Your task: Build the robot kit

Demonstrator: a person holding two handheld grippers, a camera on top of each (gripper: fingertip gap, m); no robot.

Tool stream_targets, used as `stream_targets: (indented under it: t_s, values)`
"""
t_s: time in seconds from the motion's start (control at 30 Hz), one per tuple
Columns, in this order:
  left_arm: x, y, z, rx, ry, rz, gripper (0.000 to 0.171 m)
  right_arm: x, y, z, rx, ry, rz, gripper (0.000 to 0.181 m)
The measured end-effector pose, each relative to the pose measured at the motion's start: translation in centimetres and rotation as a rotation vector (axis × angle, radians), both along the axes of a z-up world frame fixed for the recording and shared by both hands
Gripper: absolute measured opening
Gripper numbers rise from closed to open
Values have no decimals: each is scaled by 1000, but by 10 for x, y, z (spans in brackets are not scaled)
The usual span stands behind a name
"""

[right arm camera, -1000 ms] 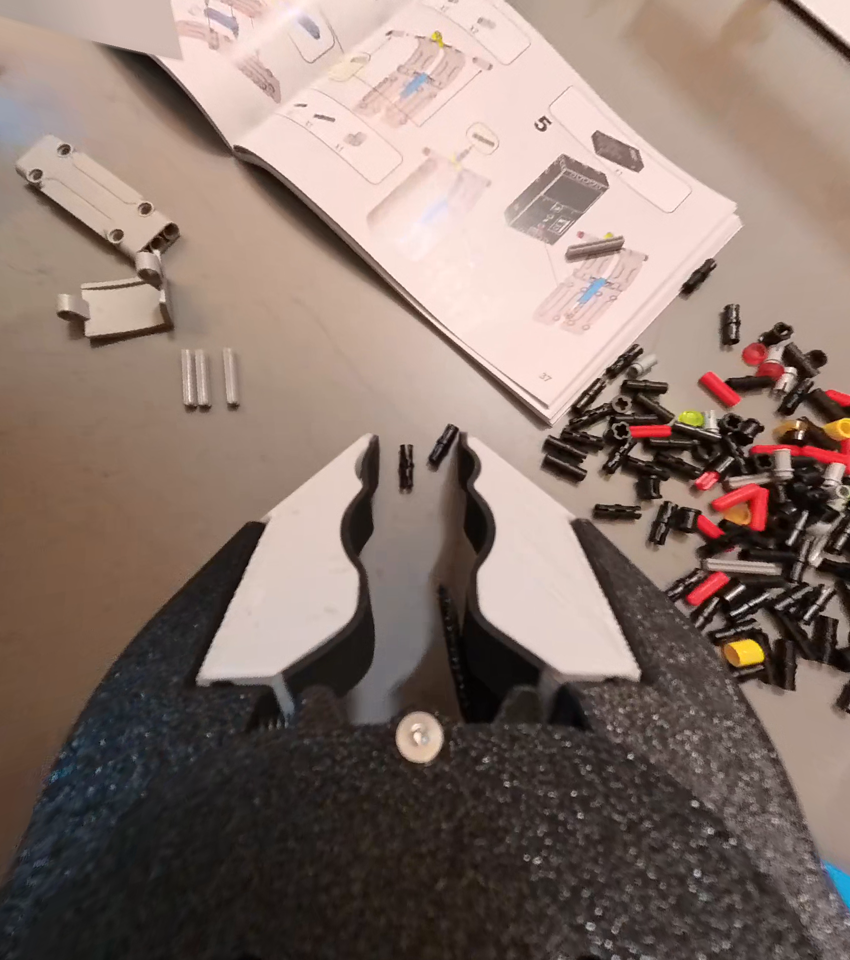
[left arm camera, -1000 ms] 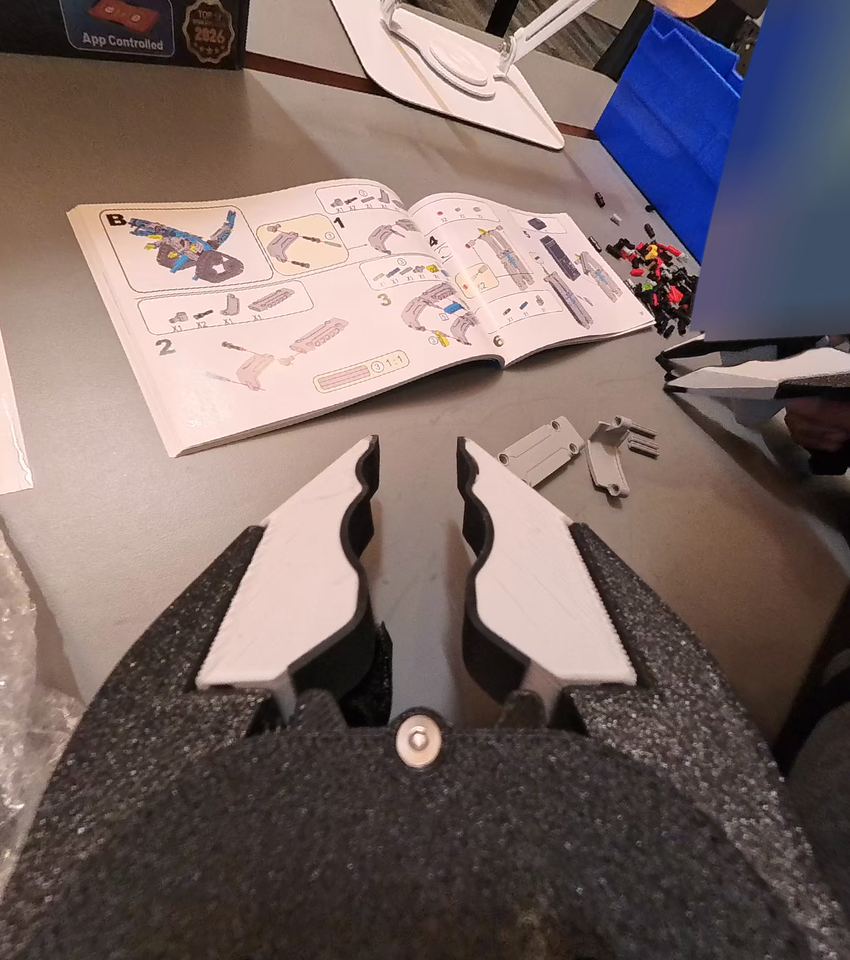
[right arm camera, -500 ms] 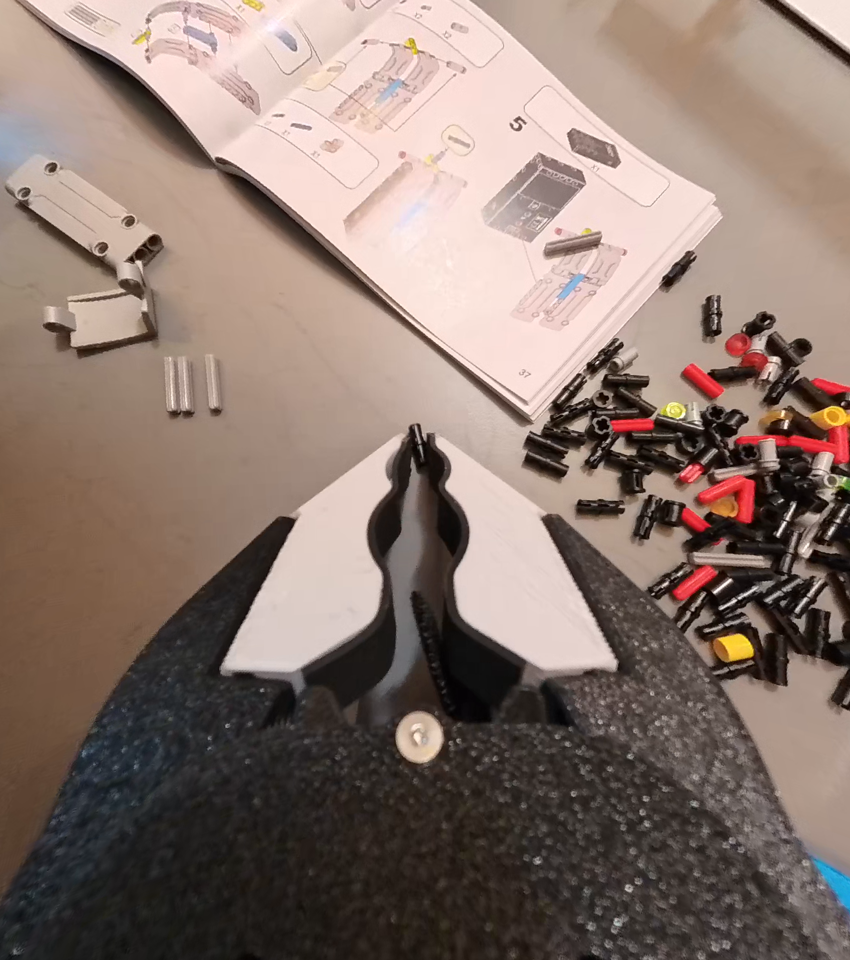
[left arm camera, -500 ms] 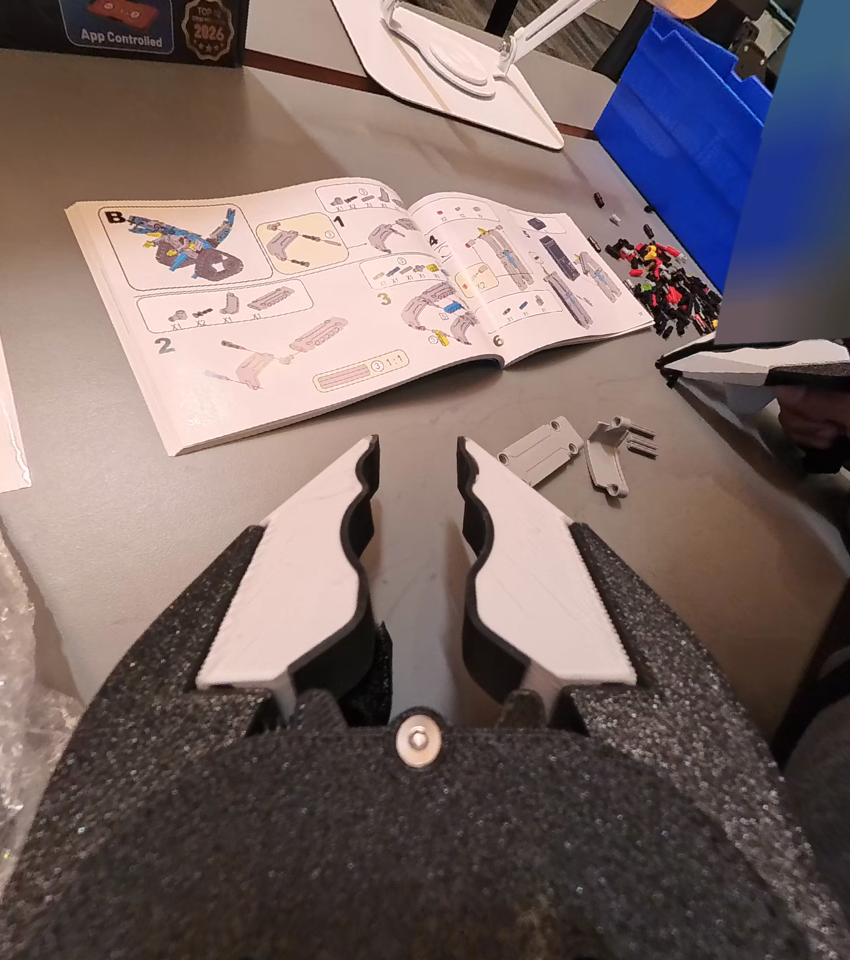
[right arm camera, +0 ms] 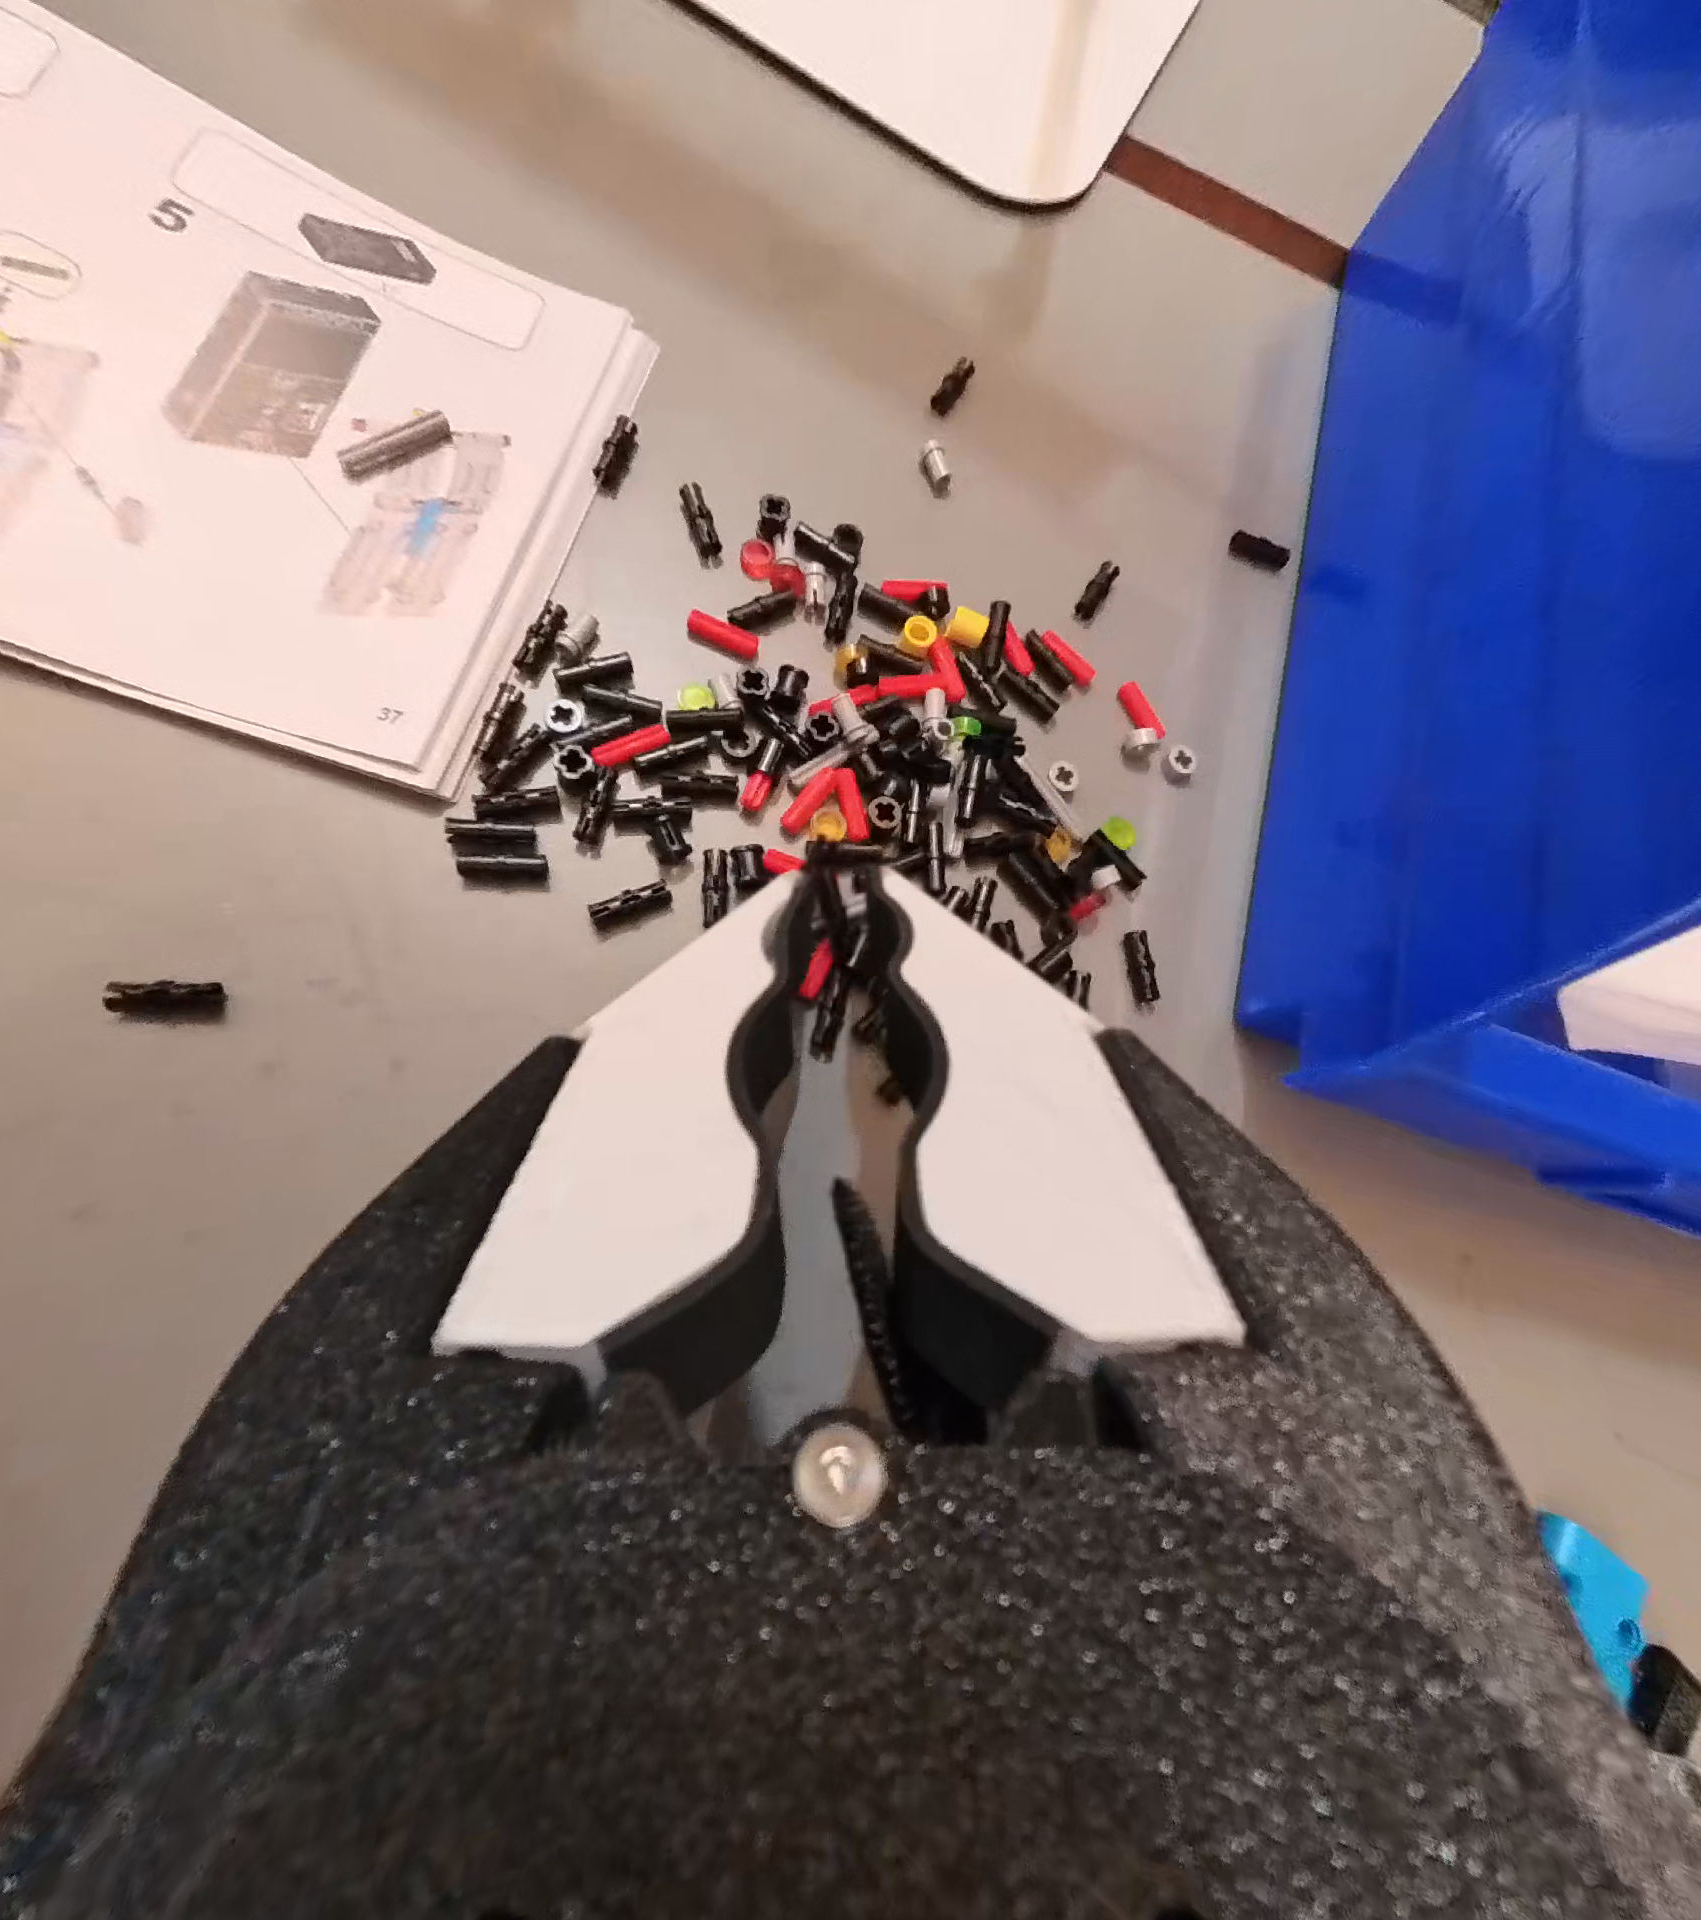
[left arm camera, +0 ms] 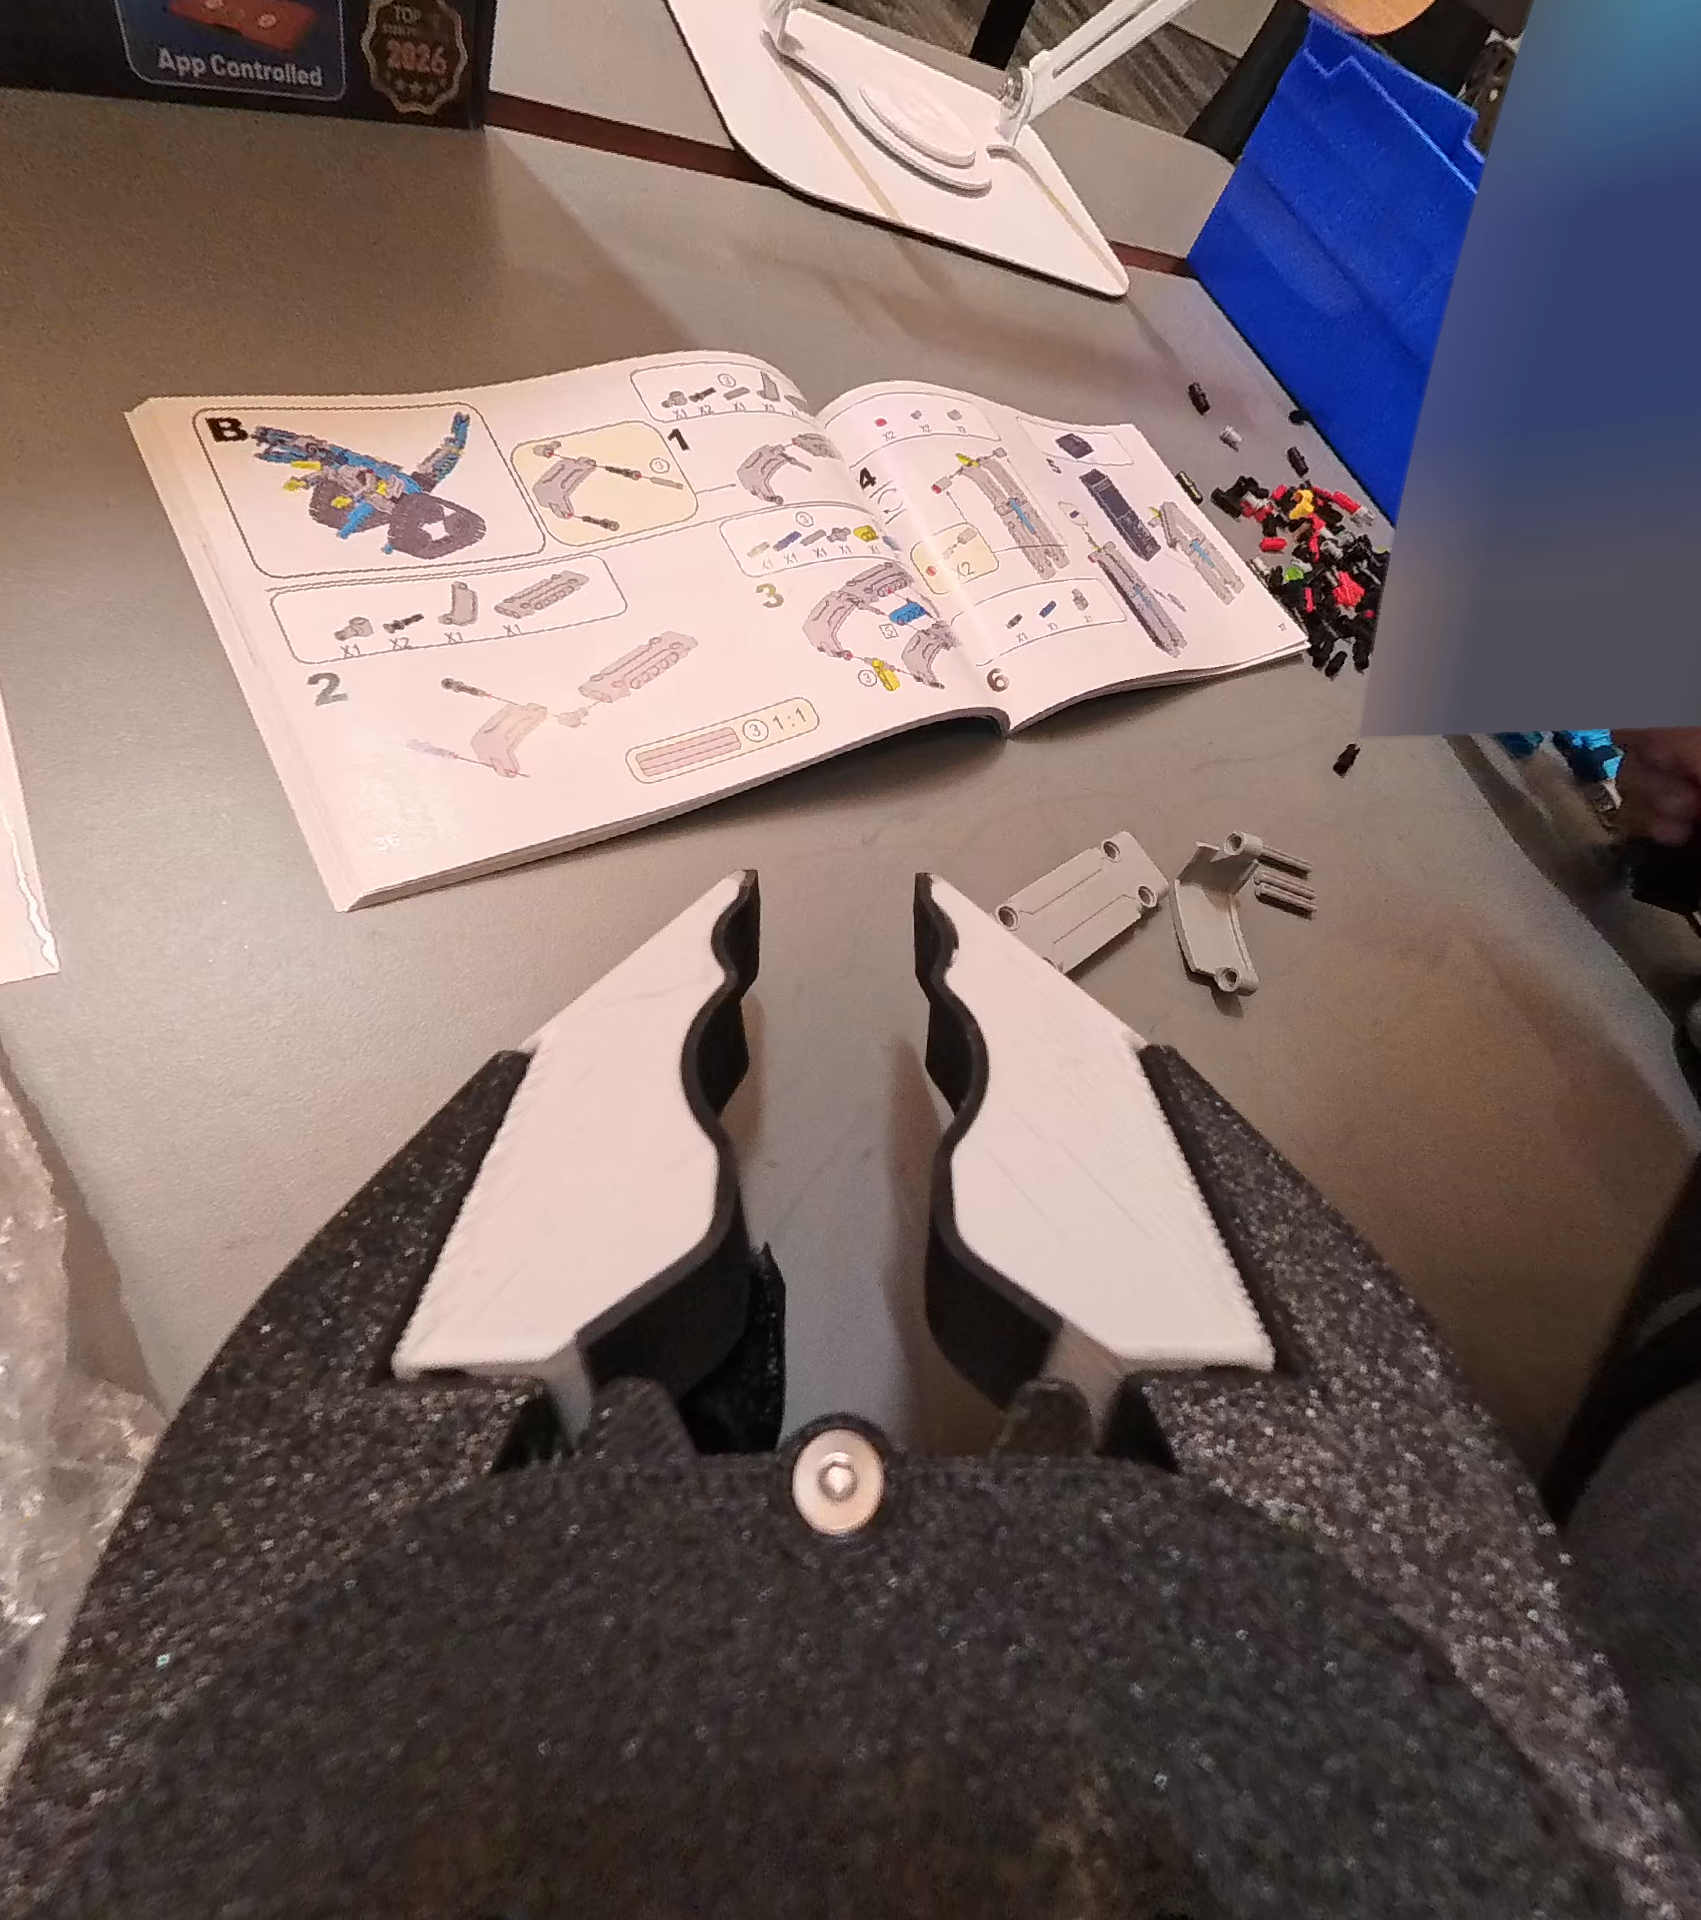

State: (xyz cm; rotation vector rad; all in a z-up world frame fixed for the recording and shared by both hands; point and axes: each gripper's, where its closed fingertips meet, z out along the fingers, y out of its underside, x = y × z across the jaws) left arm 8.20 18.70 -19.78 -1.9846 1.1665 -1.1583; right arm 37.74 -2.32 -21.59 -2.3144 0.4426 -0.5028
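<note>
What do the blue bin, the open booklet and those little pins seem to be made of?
Bin: probably moulded plastic, glossy, with light streaks on its wall. Booklet: printed paper, smooth, pages stacked and curving at the fold. Pins: likely hard plastic, small, slightly shiny, mostly black and red.

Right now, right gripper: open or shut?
Shut: right gripper fingers meet at the tips, pinching a black pin over the pin pile.

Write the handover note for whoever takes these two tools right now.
Left tool: open, empty, beside the grey panel and curved grey piece, short of the open booklet.
Right tool: shut, apparently on a black pin, tips over the pin pile's near edge; blue bin to its right.
The two grey parts lie apart, not joined.
</note>
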Motion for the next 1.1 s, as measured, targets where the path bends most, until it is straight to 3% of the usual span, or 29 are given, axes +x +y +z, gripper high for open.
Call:
stream_targets:
  t_s: [0.07, 0.17, 0.23, 0.33, 0.4, 0.63, 0.8, 0.93, 1.1]
  values:
    - [0, 0, 0, 0, -1, 2, 29, -7, 8, 10, 58, 8, 35, 14]
    - [0, 0, 0, 2, 1, -1, 29, -52, 32, 23, 173, 113, 276, 23]
    - [0, 0, 0, 2, 0, 0, 29, -86, 39, 15, 140, 181, 447, 25]
    - [0, 0, 0, 0, -2, 1, 29, -106, 36, -6, 27, 224, 529, 35]
    - [0, 0, 0, 0, -2, -1, 29, -110, 33, -16, -28, 215, 553, 35]
    - [0, 0, 0, -2, -3, 0, 29, -113, 35, -14, -12, 202, 580, 28]
    - [0, 0, 0, -5, -3, -2, 29, -120, 34, -17, -2, 232, 625, 8]
    - [0, -1, 0, -6, -5, -4, 29, -122, 34, -16, 0, 241, 631, 4]
    - [0, -1, 0, -6, -5, -3, 29, -84, 30, -13, -14, 125, 473, 4]
